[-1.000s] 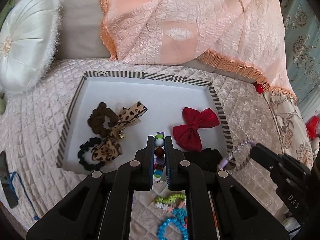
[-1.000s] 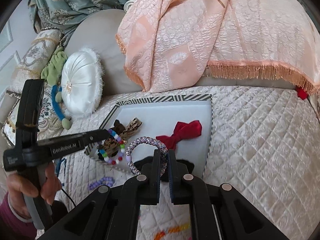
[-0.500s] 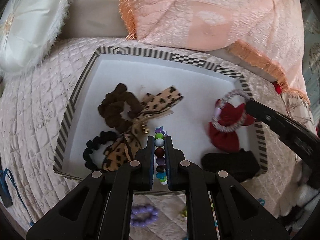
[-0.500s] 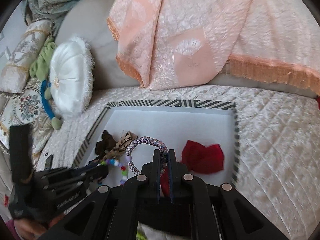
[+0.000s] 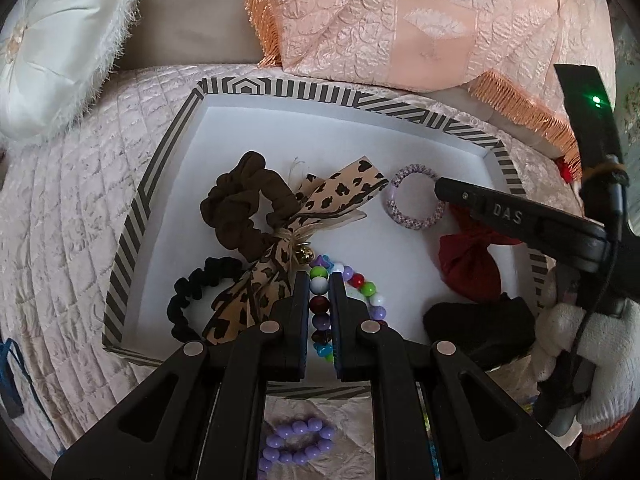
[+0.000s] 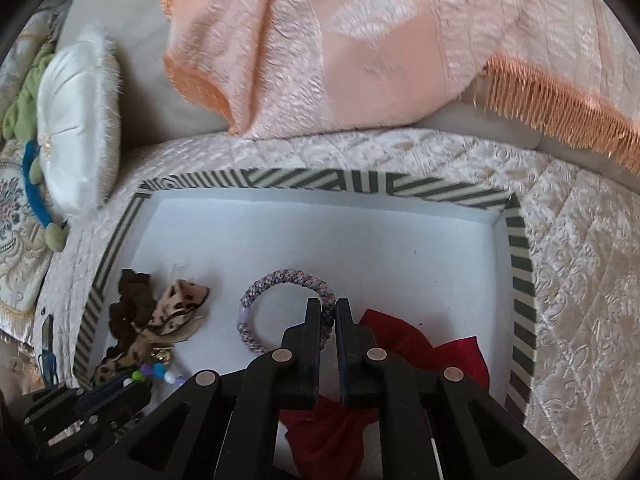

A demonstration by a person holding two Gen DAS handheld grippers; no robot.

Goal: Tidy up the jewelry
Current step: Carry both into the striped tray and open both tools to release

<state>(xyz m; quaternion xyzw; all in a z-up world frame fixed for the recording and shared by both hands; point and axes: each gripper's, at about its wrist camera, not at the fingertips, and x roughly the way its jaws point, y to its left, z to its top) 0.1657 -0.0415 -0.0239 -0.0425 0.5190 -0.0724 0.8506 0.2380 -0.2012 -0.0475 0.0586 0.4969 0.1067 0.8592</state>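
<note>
A white tray with a striped rim [image 5: 132,224] [image 6: 520,264] lies on the quilted bed. My left gripper [image 5: 319,280] is shut on a bracelet of many-coloured beads [image 5: 362,286], low over the tray's near side. My right gripper [image 6: 328,307] is shut on a woven purple ring bracelet [image 6: 280,276] [image 5: 414,196], held over the tray's middle just left of a red bow [image 6: 452,354] [image 5: 470,264]. In the tray also lie a brown scrunchie [image 5: 240,204], a leopard-print bow [image 5: 320,200], a black scrunchie [image 5: 196,288] and a black piece [image 5: 480,324].
A purple bead bracelet [image 5: 296,442] lies on the quilt in front of the tray. A peach fringed blanket [image 5: 400,20] hangs behind it, a white round cushion [image 5: 60,40] at far left. A gloved hand [image 5: 592,356] holds the right gripper.
Both grippers have come down and forward over the tray. The right one carried the purple ring from outside the tray's right edge to above its middle, past the red bow.
</note>
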